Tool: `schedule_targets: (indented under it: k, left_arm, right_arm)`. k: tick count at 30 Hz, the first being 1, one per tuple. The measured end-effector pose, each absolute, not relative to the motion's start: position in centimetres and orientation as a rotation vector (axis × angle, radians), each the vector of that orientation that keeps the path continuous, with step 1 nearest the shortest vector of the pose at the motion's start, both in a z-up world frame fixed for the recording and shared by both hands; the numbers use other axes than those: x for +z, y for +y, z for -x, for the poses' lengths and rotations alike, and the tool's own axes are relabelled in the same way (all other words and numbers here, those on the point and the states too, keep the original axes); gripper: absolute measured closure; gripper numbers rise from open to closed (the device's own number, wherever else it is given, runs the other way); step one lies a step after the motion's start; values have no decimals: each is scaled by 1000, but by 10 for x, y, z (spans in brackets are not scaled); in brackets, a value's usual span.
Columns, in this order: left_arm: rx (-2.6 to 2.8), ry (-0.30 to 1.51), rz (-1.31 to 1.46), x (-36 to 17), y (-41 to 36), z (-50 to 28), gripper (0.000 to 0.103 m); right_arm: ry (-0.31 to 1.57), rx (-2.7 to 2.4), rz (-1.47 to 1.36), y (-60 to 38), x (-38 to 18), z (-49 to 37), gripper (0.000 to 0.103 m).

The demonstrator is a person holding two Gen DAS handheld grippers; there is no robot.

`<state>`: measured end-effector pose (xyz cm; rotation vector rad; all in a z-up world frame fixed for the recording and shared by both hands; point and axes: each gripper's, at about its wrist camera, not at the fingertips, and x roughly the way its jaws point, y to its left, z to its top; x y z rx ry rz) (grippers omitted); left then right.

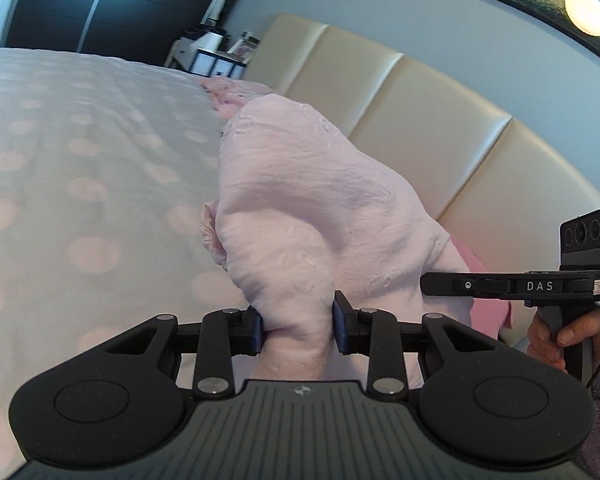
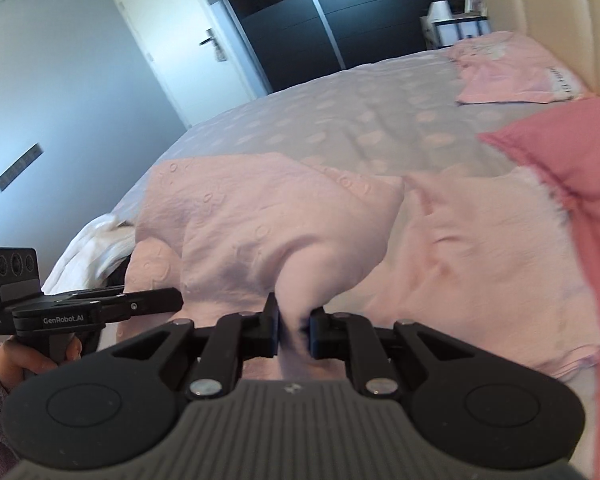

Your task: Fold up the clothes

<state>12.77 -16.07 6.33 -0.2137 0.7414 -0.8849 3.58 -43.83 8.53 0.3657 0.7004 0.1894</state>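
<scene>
A pale pink garment [image 1: 308, 208] with embossed pattern is lifted off the bed. My left gripper [image 1: 298, 326] is shut on a bunched fold of it. In the right wrist view the same garment [image 2: 260, 232] drapes ahead, and my right gripper [image 2: 294, 330] is shut on another fold. The right gripper also shows in the left wrist view [image 1: 428, 286] at the right, side on. The left gripper shows in the right wrist view [image 2: 176, 298] at the left.
The bed [image 1: 80, 160] has a white cover with pink dots. A cream padded headboard [image 1: 440, 120] runs along the right. A folded pink garment [image 2: 516, 76] lies far on the bed. A darker pink cloth [image 2: 572, 168] lies at the right. White cloth [image 2: 92, 244] lies at the bed's near left edge.
</scene>
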Motion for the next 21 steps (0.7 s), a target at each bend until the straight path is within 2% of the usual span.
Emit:
schedule_targets:
  k: [6, 10, 21]
  left_arm:
    - [-948, 764, 212, 60, -259, -168, 74]
    - [-958, 805, 224, 41, -299, -199, 74]
    - [-894, 937, 171, -34, -347, -263, 73]
  right_arm:
    - [701, 112, -409, -534, 88, -59, 87]
    - [696, 70, -437, -580, 77, -87, 87]
    - [722, 3, -549, -641, -21, -156, 85]
